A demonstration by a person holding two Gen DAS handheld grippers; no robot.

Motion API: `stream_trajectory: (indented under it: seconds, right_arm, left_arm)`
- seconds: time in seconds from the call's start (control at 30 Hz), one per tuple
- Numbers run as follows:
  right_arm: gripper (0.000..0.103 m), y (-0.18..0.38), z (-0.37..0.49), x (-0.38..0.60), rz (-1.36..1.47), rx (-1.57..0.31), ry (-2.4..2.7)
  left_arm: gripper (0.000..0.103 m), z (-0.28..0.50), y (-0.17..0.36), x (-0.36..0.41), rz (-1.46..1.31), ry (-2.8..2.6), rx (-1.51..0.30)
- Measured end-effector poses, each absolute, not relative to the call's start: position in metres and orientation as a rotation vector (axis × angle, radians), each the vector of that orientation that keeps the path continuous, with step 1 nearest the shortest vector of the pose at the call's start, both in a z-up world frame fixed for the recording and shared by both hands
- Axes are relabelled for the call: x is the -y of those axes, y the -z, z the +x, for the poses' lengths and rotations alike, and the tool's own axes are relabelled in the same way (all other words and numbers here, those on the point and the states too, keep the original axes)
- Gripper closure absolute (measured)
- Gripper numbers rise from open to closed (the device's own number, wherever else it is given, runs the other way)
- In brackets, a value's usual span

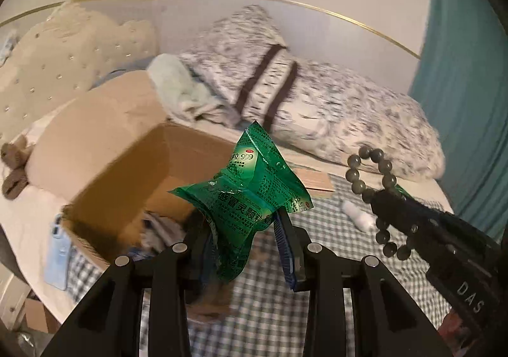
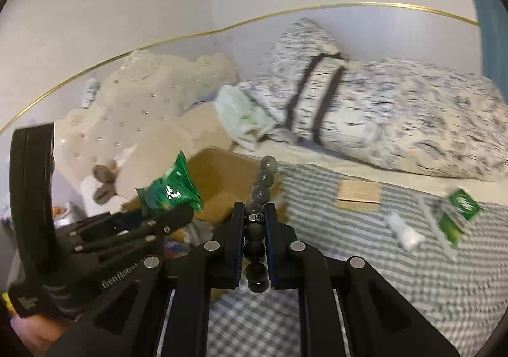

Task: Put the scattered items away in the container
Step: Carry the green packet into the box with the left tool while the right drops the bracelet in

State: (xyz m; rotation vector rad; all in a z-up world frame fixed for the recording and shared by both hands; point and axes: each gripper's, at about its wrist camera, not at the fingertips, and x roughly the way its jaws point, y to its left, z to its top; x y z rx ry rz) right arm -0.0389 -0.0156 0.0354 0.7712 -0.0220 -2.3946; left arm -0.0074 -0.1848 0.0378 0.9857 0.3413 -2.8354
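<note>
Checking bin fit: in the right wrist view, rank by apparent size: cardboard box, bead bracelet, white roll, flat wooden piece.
1. cardboard box
2. bead bracelet, though it is nearest the lens, so this is unsure
3. flat wooden piece and white roll look alike; unranked

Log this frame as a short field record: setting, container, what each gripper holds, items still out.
setting: bed with checked sheet
container: open cardboard box, some items already inside
left gripper: shut on green sachet
right gripper: shut on bead bracelet
still out: white roll, green packets, flat tan card
</note>
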Motion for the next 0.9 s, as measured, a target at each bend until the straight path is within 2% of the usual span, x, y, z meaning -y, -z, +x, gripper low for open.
stream_trajectory:
  seconds: [0.37, 0.4, 0.47, 0.5, 0.53, 0.57, 0.6, 0.63, 0.9]
  right_arm:
    - [0.092, 0.015, -0.097, 0.119, 0.883, -0.049, 2.265]
    - [0.092, 0.019, -0.101, 0.122, 0.892, -0.052, 2.265]
    - [0.089, 0.024, -0.109, 0.127, 0.9, -0.047, 2.266]
    - [0.084, 0.026, -0.113, 0.128, 0.901, -0.029, 2.255]
    - [0.063, 0.026, -0.115, 0.127, 0.902, -0.015, 2.25]
    - [0.034, 0.024, -0.117, 0.125, 0.9, 0.003, 2.262]
    - [0.023, 0.022, -0.118, 0.12, 0.891, 0.022, 2.291]
    - [0.018, 0.019, -0.117, 0.113, 0.861, 0.043, 2.32]
    - [0.018, 0.007, -0.106, 0.052, 0.815, 0.097, 2.45]
  left_arm:
    - [0.068, -0.031, 0.015, 0.261, 1.037, 2.708, -0.434]
    - [0.067, -0.035, 0.02, 0.266, 1.045, 2.703, -0.449]
    - [0.056, -0.04, 0.026, 0.269, 1.054, 2.701, -0.465]
    - [0.035, -0.043, 0.029, 0.27, 1.065, 2.708, -0.466]
    - [0.01, -0.044, 0.031, 0.269, 1.068, 2.712, -0.464]
    - [0.001, -0.045, 0.031, 0.268, 1.065, 2.708, -0.461]
    - [0.0, -0.045, 0.031, 0.267, 1.039, 2.707, -0.458]
    - [0.0, -0.045, 0.03, 0.267, 1.021, 2.713, -0.459]
    - [0.0, -0.047, 0.023, 0.24, 1.046, 2.735, -0.435]
